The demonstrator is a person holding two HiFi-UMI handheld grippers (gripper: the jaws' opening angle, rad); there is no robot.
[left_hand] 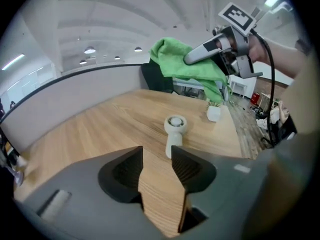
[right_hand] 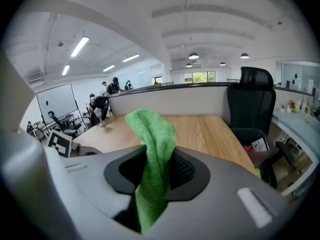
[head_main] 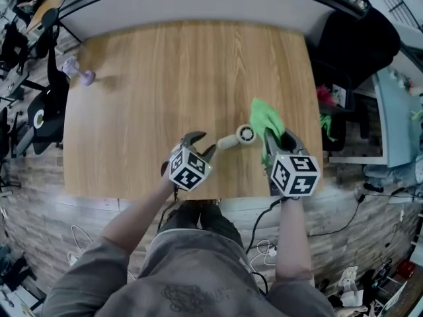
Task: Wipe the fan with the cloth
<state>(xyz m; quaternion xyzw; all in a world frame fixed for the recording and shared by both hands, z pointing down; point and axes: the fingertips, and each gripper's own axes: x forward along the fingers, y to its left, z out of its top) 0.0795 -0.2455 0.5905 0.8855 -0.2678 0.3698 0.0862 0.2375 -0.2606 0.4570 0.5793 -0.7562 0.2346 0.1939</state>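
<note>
A small white fan point(head_main: 236, 138) lies flat on the wooden table point(head_main: 165, 78), near the front edge, with its round head turned towards the right-hand side and its handle pointing back towards the person's left

The left hand-held gripper point(head_main: 200, 144) hangs over the table just beside the handle end. In the left gripper view its jaws stand spread, with only bare wood showing in the gap. The fan point(left_hand: 175, 131) sits just ahead of one jaw tip, outside the gap, and nothing is gripped

The right hand-held gripper point(head_main: 277, 137) is pinching the green cloth point(head_main: 264, 119). In the right gripper view the jaws are pressed onto a fold of the cloth point(right_hand: 150, 129), which stands up in a loose peak above them and trails down below. From the head view the cloth sits just to the right of the fan's head. From the left gripper view it hangs in the air above and beyond the fan, clear of it

A small purple object point(head_main: 86, 76) sits at the far left corner of the table, well apart from the fan. A black office chair point(right_hand: 250, 96) stands past the table's right end, and a little white pot point(left_hand: 214, 113) holding a plant stands near the table's edge
</note>
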